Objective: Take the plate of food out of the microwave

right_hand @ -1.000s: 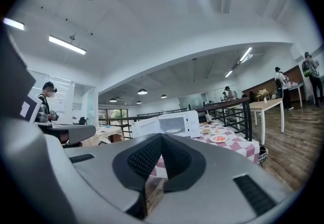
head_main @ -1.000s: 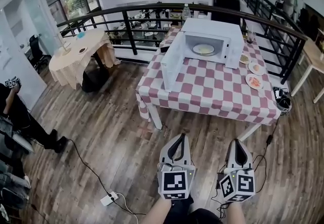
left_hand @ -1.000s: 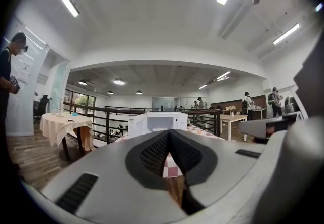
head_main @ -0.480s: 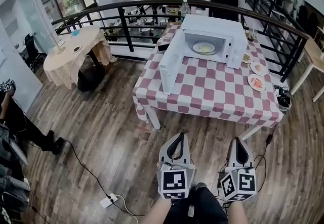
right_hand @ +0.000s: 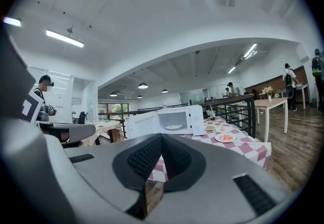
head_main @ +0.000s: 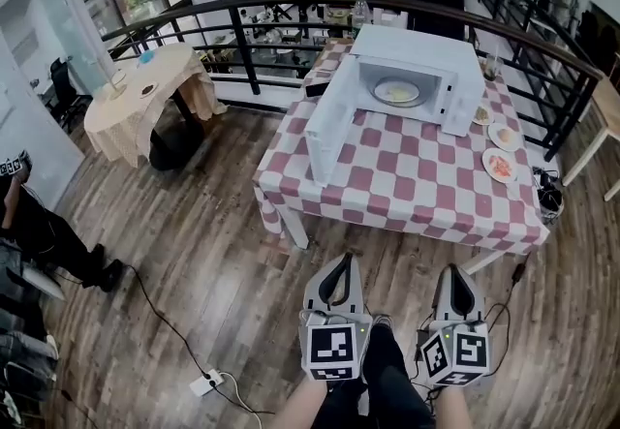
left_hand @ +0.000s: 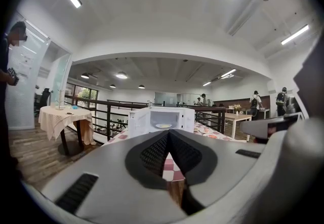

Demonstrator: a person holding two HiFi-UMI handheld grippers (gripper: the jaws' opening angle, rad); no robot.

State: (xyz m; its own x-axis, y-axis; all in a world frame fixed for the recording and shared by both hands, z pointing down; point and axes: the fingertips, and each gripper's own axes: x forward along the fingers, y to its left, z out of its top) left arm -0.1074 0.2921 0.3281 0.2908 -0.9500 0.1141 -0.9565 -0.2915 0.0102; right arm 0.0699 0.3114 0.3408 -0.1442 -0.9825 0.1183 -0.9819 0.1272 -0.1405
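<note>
A white microwave (head_main: 417,64) stands on the red-and-white checked table (head_main: 407,180), its door (head_main: 329,127) swung open to the left. Inside it lies a pale plate of food (head_main: 396,91), also seen as the plate (left_hand: 163,126) in the left gripper view and the plate (right_hand: 173,127) in the right gripper view. My left gripper (head_main: 339,267) and right gripper (head_main: 458,279) are both shut and empty. They hang side by side over the wooden floor, well short of the table's near edge.
Three small plates of food (head_main: 500,165) sit at the table's right side, a bottle (head_main: 361,9) behind the microwave. A black railing (head_main: 242,59) runs behind the table. A round clothed table (head_main: 145,98) stands left. A power strip and cable (head_main: 205,381) lie on the floor.
The table and microwave have come slightly closer and shifted a little right in the head view as I walk forward. Both grippers stay shut and keep their places.
</note>
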